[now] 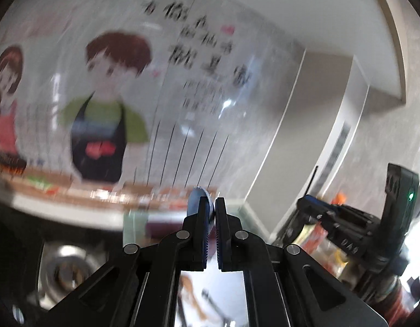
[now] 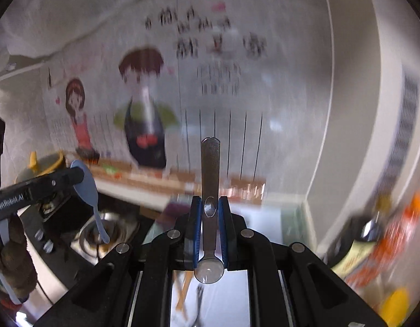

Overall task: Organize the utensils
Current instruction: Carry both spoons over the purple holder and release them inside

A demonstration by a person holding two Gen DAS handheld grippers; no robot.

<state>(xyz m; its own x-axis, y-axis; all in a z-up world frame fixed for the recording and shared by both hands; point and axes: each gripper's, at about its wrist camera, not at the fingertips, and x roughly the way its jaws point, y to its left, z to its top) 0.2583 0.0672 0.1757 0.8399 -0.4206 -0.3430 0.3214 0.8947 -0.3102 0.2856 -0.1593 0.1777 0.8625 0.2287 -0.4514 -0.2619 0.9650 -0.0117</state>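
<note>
My left gripper (image 1: 212,204) is shut on a light blue spoon (image 1: 197,200), of which only the bowl's edge shows past the left finger. In the right wrist view that same spoon (image 2: 86,184) hangs from the left gripper (image 2: 78,175), bowl up and handle down. A metal spoon (image 2: 210,169) is clamped in my right gripper (image 2: 210,204), its flat handle sticking forward and its bowl back toward the camera. At the right edge of the left wrist view, the right gripper (image 1: 315,203) appears from the side. Both grippers are raised in front of the wall.
A tiled wall with a cartoon sticker (image 2: 144,114) fills the background. A gas burner (image 2: 101,231) and a pot with a yellow-handled lid (image 2: 42,163) are at left. Bottles (image 2: 387,234) stand at right. More utensils (image 2: 193,294) lie below. A fuzzy brown sleeve (image 2: 13,261) shows lower left.
</note>
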